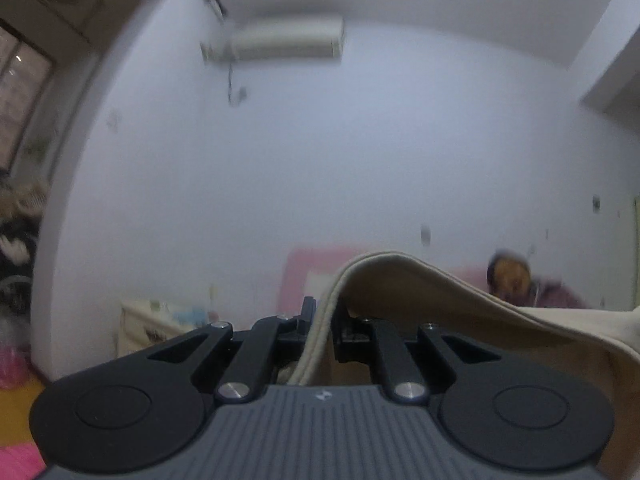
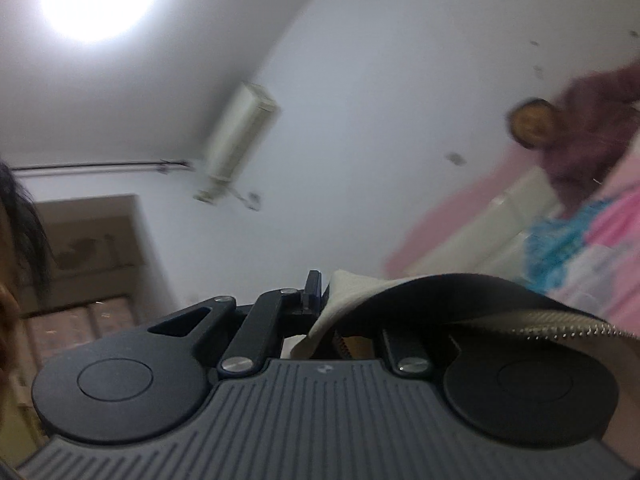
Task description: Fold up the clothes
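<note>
We hold both tools raised toward the wall. Our left gripper (image 1: pixel 322 320) pinches the cream garment (image 1: pixel 420 292) by its hem; our right gripper (image 2: pixel 322 300) pinches its zippered edge. Beyond hangs an air conditioner (image 1: pixel 280 38).

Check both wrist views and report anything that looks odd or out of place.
Nothing looks damaged or spilled. Both tongs point up at the wall and ceiling, each shut on cloth: the left tongs pinch the cream fabric garment's hem, the right tongs pinch a cream edge beside a metal-toothed zipper. Both views are blurred.
</note>
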A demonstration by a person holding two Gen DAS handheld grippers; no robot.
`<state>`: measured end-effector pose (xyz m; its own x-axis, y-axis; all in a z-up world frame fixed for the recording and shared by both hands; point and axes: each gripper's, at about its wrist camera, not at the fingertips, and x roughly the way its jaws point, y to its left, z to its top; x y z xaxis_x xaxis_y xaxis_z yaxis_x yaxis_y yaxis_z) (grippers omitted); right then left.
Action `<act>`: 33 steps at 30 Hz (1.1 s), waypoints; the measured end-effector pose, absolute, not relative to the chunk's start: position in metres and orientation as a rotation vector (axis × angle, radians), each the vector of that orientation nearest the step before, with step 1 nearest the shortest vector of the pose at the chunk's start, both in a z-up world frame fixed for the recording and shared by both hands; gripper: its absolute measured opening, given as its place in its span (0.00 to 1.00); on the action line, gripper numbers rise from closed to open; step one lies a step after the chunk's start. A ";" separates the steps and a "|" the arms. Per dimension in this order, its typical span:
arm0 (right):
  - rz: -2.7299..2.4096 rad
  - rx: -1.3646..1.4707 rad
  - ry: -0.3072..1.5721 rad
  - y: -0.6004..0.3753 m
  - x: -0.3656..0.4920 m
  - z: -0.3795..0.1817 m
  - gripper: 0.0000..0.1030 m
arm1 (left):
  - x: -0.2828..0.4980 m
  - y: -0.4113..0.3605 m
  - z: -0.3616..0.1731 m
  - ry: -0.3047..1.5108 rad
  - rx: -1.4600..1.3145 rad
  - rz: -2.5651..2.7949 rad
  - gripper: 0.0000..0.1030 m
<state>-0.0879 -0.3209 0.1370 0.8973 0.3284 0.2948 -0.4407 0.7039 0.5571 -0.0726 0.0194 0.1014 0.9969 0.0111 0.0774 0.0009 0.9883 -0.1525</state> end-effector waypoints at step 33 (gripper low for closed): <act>0.201 0.428 0.648 -0.336 0.177 -0.036 0.62 | 0.188 0.060 -0.036 0.601 -0.319 -0.056 0.71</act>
